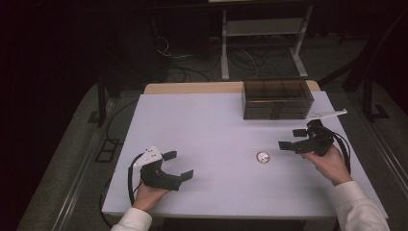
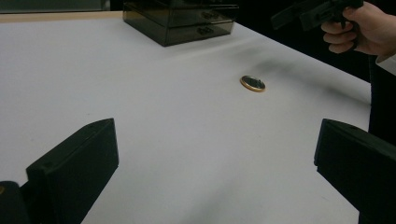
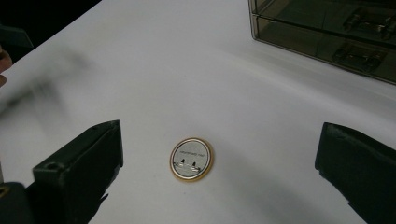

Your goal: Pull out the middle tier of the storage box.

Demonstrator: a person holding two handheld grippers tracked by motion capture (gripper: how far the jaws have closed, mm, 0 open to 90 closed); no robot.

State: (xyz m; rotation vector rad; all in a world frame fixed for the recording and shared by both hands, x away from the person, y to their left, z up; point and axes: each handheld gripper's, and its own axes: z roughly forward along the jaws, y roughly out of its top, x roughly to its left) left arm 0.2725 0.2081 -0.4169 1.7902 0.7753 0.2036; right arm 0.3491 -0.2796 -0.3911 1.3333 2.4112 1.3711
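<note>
A small round badge with a gold rim lies flat on the white table, pin side up. In the right gripper view the badge sits between and just beyond the two black jaws. My right gripper is open, held a little right of the badge above the table. My left gripper is open near the front left of the table, empty, pointing toward the badge. The right gripper and its hand show far off in the left gripper view.
A dark see-through drawer box stands at the back right of the table, its drawer handles facing the front. Cables and a shelf frame lie on the floor behind the table.
</note>
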